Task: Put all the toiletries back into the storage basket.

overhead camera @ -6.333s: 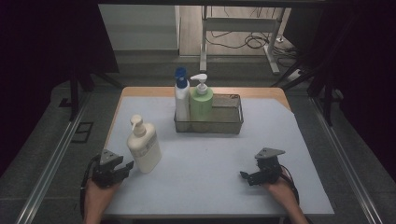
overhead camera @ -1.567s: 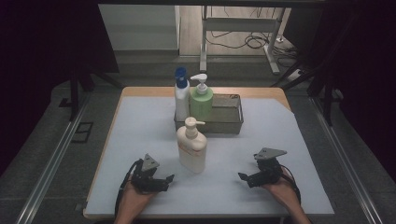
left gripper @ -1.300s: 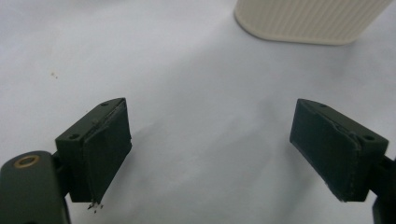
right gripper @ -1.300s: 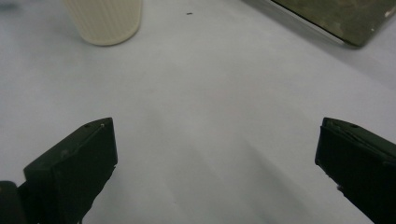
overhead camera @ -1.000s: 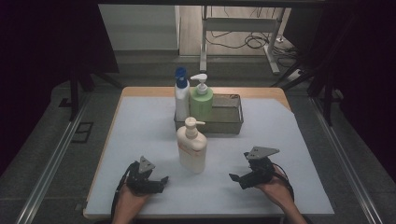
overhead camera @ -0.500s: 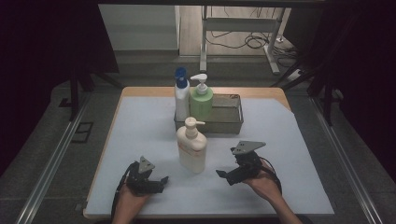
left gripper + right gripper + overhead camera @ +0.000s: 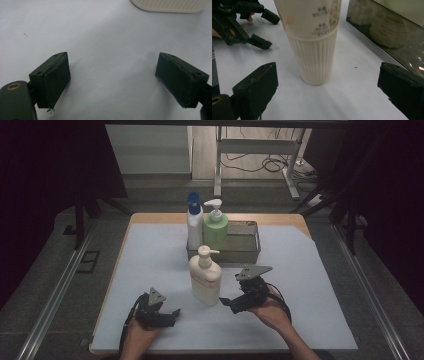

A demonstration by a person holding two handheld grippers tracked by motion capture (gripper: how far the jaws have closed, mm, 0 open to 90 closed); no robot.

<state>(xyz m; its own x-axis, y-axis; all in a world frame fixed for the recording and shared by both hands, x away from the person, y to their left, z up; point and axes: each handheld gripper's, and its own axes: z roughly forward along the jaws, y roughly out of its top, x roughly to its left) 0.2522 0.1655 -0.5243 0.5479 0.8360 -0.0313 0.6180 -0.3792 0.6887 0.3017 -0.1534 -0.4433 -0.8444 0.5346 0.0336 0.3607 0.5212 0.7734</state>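
A cream pump bottle (image 7: 205, 277) stands upright on the white mat, just in front of a wire basket (image 7: 241, 255). My right gripper (image 7: 229, 304) sits close to the bottle's right side, open. In the right gripper view the bottle's ribbed base (image 7: 315, 57) stands a little ahead, between the lines of the two spread jaws, which do not touch it. My left gripper (image 7: 171, 316) rests on the mat to the bottle's lower left, open and empty. The bottle's base (image 7: 170, 5) lies at the top edge of the left gripper view.
The basket holds a white bottle with a blue cap (image 7: 194, 222) and a green pump bottle (image 7: 215, 230) at its left end. Its mesh wall (image 7: 387, 32) runs just right of the cream bottle. Bare mat (image 7: 310, 285) stretches to the right.
The cream bottle went from the mat's left side to the centre, then the left gripper let go and drew back. In the last second the right gripper slid left up to the bottle.
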